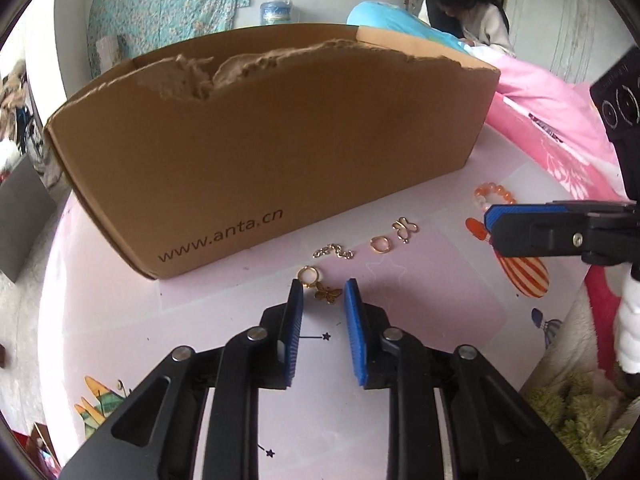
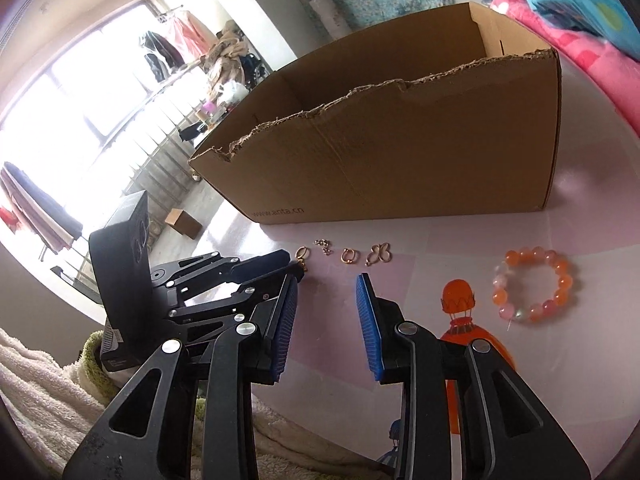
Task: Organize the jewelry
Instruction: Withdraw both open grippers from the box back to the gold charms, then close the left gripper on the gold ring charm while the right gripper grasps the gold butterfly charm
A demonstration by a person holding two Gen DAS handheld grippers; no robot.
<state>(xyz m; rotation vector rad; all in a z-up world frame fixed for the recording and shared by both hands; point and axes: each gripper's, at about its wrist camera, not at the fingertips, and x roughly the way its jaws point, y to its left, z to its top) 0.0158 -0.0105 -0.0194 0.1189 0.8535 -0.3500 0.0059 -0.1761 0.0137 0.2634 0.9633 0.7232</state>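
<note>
Pale pink surface (image 1: 420,300) with balloon prints carrying a torn cardboard box (image 1: 260,152), gold jewelry pieces (image 1: 360,246) lying along its front, orange bead bracelet (image 2: 536,286) sitting toward the right edge, left gripper (image 1: 323,294) and right gripper (image 2: 327,280) both hovering with jaws apart and empty, clothes rack (image 2: 176,48) standing by a bright window (image 2: 72,92), person (image 1: 468,16) sitting behind pink bedding (image 1: 552,120).

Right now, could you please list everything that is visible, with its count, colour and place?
cardboard box: one, brown, open top, torn near edge, behind the jewelry.
butterfly earring: one, gold, just ahead of left fingertips.
chain piece: one, gold, near box.
ring: one, gold, right of chain.
butterfly clasp: one, gold, right of ring.
bead bracelet: one, orange and pink, far right.
table: one, pink, printed.
person: one, seated, background.
left gripper: black, blue pads, open.
right gripper: black, blue pads, open, empty.
</note>
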